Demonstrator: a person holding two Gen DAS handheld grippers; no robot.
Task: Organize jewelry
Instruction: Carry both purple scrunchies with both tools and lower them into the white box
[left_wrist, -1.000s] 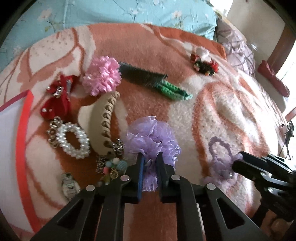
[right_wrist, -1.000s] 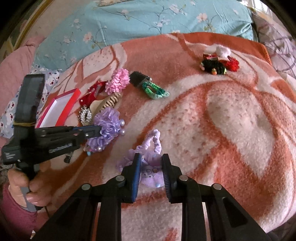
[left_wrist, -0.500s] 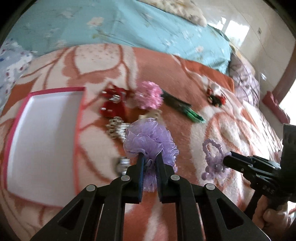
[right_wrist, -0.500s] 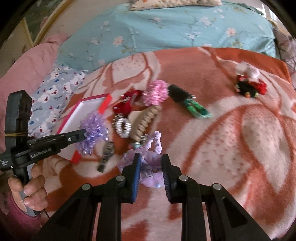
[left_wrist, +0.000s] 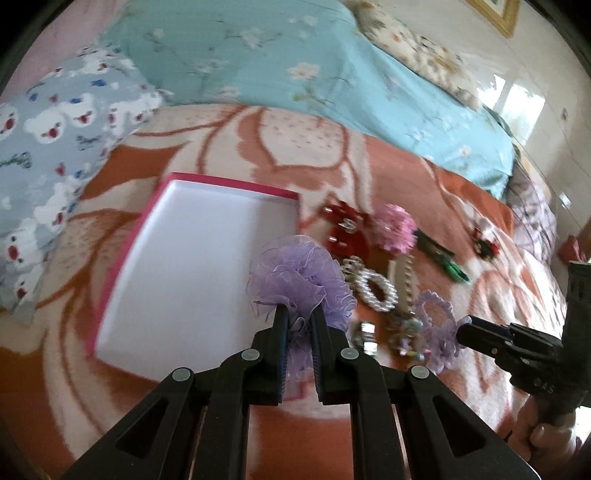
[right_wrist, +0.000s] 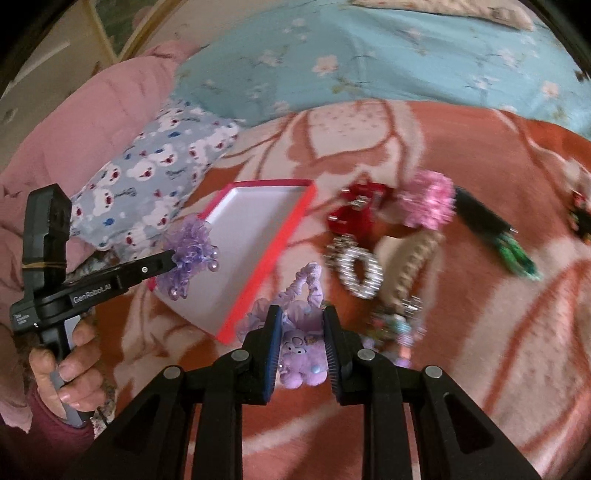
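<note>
Lilac ruffled scrunchie (left_wrist: 303, 273) pinched in left claw (left_wrist: 298, 321), plush scrunchie (right_wrist: 301, 347) in right claw (right_wrist: 301, 332), beside box (left_wrist: 122, 254)

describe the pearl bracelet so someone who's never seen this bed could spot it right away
On the orange and cream blanket, look just right of the red-rimmed white box. The pearl bracelet lies below the red bow; it alone is a ring of white beads.

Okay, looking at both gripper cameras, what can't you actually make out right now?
- Small red and black hair accessory: right wrist view, cut off by the edge and blurred.
- Bead charm cluster: left wrist view, too small and blurred to identify.
- Lower part of the purple plush scrunchie: right wrist view, covered by the right hand-held gripper.
</note>
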